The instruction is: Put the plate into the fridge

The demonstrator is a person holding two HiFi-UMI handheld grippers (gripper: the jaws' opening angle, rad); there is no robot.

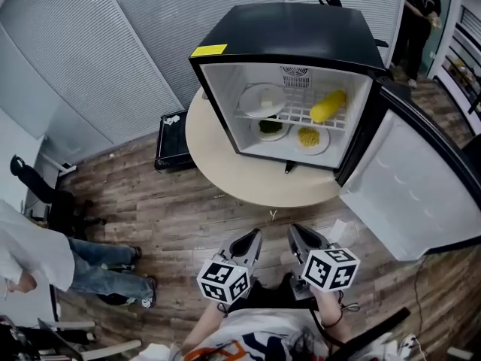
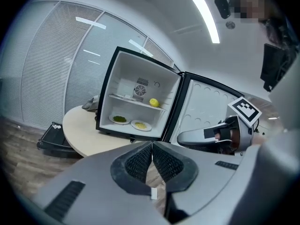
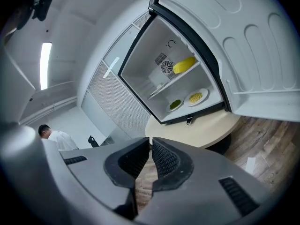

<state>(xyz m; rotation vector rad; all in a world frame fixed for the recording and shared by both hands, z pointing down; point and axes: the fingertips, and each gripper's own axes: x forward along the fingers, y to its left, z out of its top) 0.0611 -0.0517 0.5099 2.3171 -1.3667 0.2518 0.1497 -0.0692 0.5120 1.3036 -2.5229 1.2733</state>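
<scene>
A black mini fridge stands open on a round beige table, its door swung out to the right. On its wire shelf lie a white plate and a yellow item. Below them sit a plate of green food and a plate of yellow food. Both grippers hang low in front of the table, well short of the fridge. My left gripper is shut and holds nothing. My right gripper is shut and empty too.
A black box lies on the wood floor left of the table. A person in a white top and jeans is at the far left near a chair. Another person stands at the back right. A paper scrap lies by the door.
</scene>
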